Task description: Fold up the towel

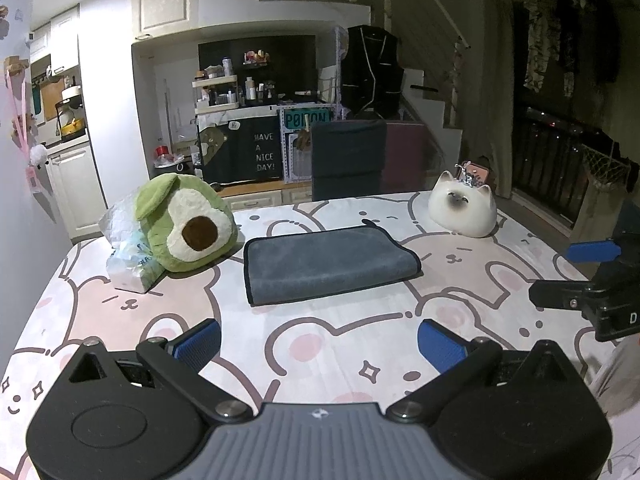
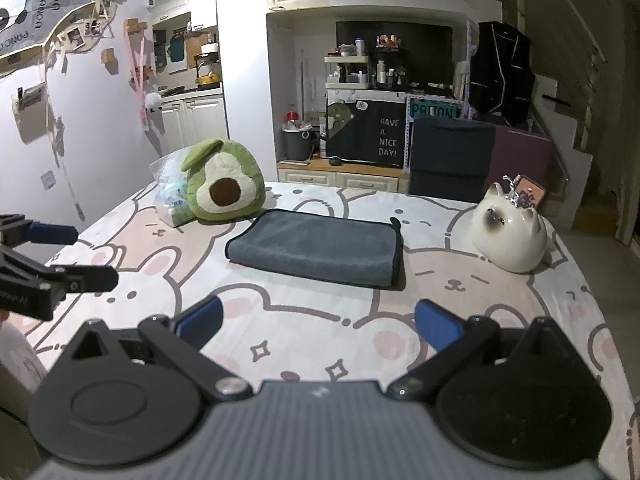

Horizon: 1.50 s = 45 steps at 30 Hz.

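A grey towel (image 1: 330, 265) with a dark hem lies folded into a flat rectangle in the middle of the table; it also shows in the right wrist view (image 2: 318, 247). My left gripper (image 1: 319, 345) is open and empty, held back from the towel's near edge. My right gripper (image 2: 318, 322) is open and empty, also short of the towel. The right gripper shows at the right edge of the left wrist view (image 1: 568, 276), and the left gripper at the left edge of the right wrist view (image 2: 86, 256); both stand open.
The table wears a pink bunny-print cloth (image 1: 320, 336). A green avocado plush (image 1: 186, 224) and a plastic bag of items (image 1: 128, 258) sit left of the towel. A white cat-shaped ornament (image 1: 464, 208) sits at the back right. A dark chair back (image 1: 348, 158) stands behind the table.
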Each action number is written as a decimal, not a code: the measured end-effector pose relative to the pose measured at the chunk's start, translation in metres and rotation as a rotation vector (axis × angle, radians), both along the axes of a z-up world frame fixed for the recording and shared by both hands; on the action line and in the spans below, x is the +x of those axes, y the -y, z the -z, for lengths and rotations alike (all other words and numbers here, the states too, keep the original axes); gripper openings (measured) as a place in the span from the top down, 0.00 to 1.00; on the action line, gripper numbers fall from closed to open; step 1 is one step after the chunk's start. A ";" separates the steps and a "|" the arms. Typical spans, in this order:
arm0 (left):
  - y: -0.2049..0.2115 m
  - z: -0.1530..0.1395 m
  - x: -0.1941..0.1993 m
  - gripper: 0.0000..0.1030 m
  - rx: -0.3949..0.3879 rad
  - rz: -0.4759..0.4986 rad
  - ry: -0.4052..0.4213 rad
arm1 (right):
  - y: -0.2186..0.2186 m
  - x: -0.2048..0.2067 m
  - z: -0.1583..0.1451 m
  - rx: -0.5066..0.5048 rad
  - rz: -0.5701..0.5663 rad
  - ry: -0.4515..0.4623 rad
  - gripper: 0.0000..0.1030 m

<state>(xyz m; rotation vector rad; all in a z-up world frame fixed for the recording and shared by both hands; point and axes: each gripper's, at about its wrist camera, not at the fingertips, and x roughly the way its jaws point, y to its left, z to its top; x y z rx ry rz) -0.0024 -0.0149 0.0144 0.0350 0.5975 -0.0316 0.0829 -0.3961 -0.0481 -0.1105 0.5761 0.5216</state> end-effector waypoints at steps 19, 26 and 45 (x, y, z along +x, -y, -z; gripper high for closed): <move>-0.001 0.006 -0.007 0.00 -0.006 0.000 -0.003 | 0.006 -0.004 0.006 0.014 0.005 -0.001 0.00; -0.001 0.006 -0.007 0.00 -0.005 0.001 -0.003 | 0.004 -0.005 0.007 0.006 0.000 0.006 0.00; -0.001 0.006 -0.007 0.00 -0.005 0.001 -0.003 | 0.003 -0.003 0.009 0.012 -0.001 0.001 0.00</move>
